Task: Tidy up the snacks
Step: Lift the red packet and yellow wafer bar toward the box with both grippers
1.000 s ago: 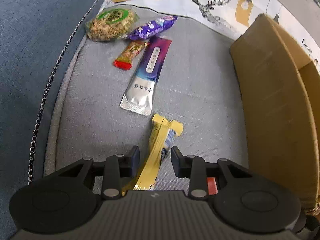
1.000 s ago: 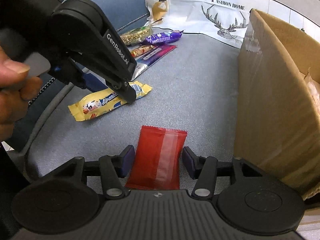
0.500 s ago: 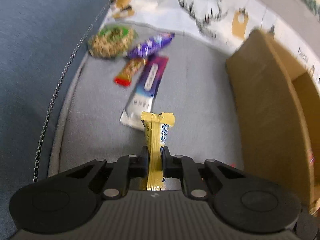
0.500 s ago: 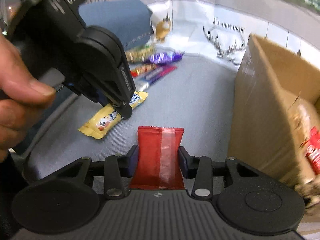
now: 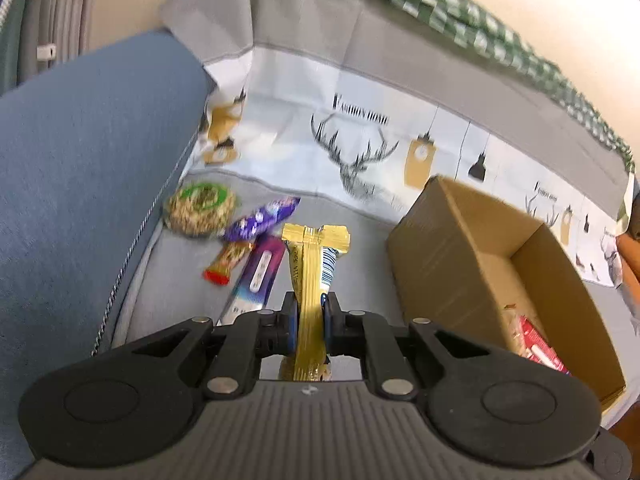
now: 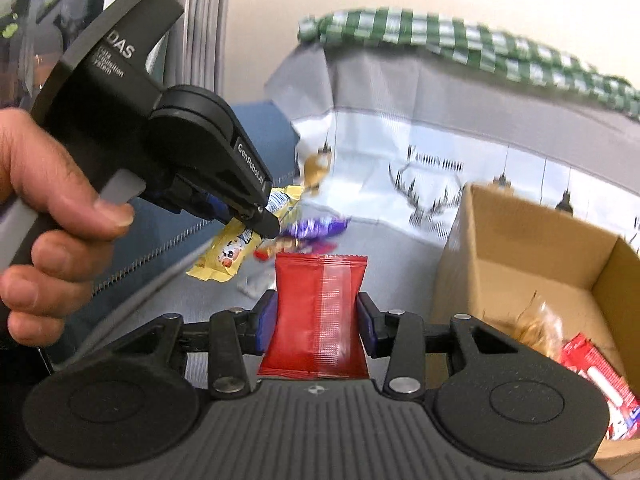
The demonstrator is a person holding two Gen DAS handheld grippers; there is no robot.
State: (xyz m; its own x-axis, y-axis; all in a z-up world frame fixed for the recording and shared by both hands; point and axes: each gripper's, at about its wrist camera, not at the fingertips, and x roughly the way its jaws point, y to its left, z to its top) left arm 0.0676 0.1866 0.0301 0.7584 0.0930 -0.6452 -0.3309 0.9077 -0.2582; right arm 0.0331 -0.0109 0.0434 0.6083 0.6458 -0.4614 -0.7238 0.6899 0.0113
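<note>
My left gripper point(image 5: 310, 314) is shut on a yellow candy bar point(image 5: 310, 276) and holds it up above the grey sofa seat point(image 5: 360, 248). It also shows in the right wrist view point(image 6: 236, 248), hanging from the left gripper point(image 6: 264, 226). My right gripper point(image 6: 318, 320) is shut on a red snack packet point(image 6: 320, 312), lifted off the seat. An open cardboard box point(image 5: 448, 248) stands to the right; it also shows in the right wrist view point(image 6: 520, 236), with several snacks inside.
On the seat's far left lie a round oat snack point(image 5: 200, 208), a purple wrapped bar point(image 5: 262, 218), a small red-ended bar point(image 5: 228, 260) and a long purple sachet point(image 5: 258, 276). A blue cushion point(image 5: 80, 184) borders the left. A deer-print cloth point(image 5: 360, 152) covers the backrest.
Both grippers closed on their snacks and rose off the seat. The yellow bar and the red packet now hang in the air, and the box interior has come into view.
</note>
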